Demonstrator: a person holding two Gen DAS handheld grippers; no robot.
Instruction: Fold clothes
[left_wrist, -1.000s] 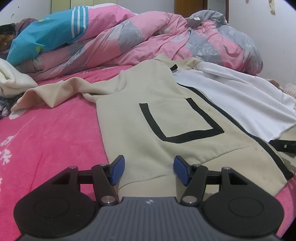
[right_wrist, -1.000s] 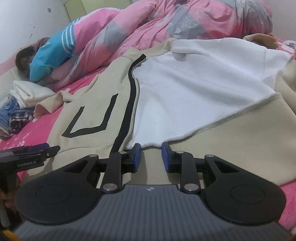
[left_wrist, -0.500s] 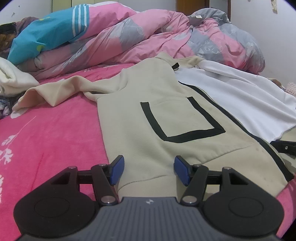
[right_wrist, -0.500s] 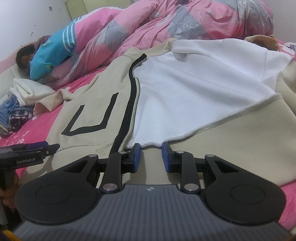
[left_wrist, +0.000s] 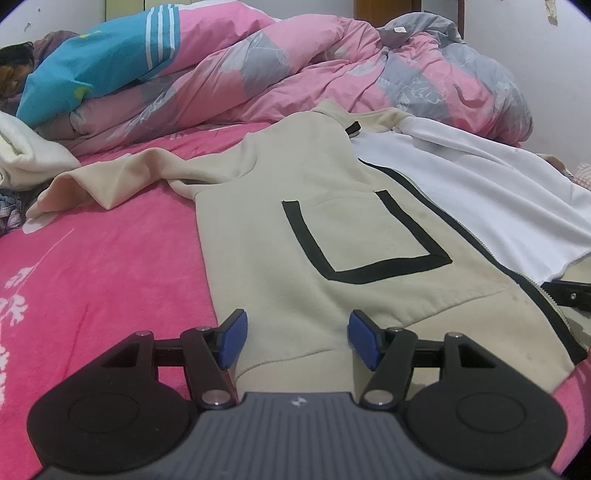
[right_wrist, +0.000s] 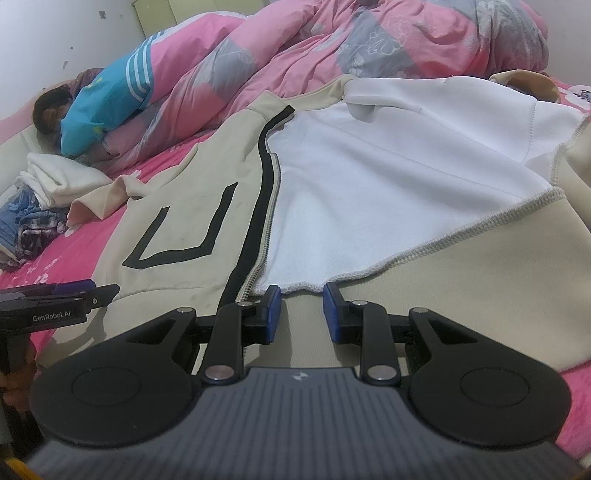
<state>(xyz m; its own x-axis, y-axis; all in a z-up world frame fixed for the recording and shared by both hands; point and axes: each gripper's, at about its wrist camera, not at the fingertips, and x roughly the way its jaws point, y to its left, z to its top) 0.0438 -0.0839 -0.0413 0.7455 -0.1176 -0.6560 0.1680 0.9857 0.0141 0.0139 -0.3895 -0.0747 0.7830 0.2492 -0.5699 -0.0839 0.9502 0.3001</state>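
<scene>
A beige zip jacket (left_wrist: 258, 258) with a black-outlined pocket (left_wrist: 354, 236) lies spread on the pink bed sheet (left_wrist: 110, 277). Its right front is thrown back and shows the white lining (right_wrist: 369, 184). One sleeve (left_wrist: 92, 184) stretches out to the left. My left gripper (left_wrist: 297, 338) stands open over the jacket's bottom hem, with the pads apart on either side of the hem band. My right gripper (right_wrist: 301, 314) hovers at the hem beside the foot of the zipper (right_wrist: 258, 266). Its jaws keep a narrow gap and nothing is pinched between them. The left gripper's finger (right_wrist: 74, 299) shows at the left edge of the right wrist view.
A bunched pink and grey quilt (left_wrist: 295, 74) fills the back of the bed. A person in a blue top (left_wrist: 92, 74) lies at the back left. A white folded cloth (left_wrist: 26, 155) and a pile of plaid clothes (right_wrist: 33, 225) sit at the left edge.
</scene>
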